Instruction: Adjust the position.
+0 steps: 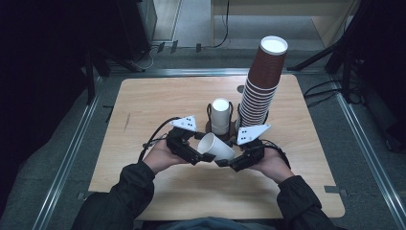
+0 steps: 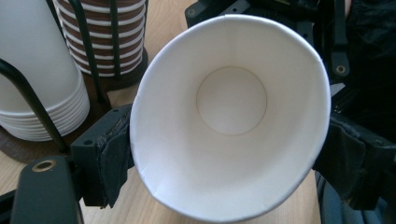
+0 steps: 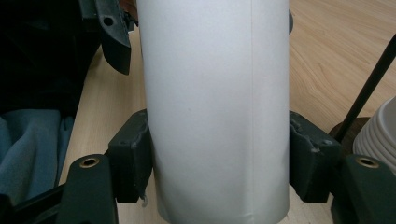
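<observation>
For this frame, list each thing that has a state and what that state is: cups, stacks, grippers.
White paper cup: on its side above the table, empty, held at both ends.
Left gripper: jaws shut on the cup's rim end.
Right gripper: jaws shut on the cup's body.
White cup stack: upright in a wire holder.
Brown cup stack: upright, tall, leaning slightly.

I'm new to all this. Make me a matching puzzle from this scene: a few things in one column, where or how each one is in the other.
1. single white paper cup
2. tall stack of brown paper cups
3. short stack of white cups
4. pale wooden table

a. towers highest
b. lies sideways between both grippers
c. sits in the black wire holder
d. carries everything

Pairs: 1-b, 2-a, 3-c, 4-d
</observation>
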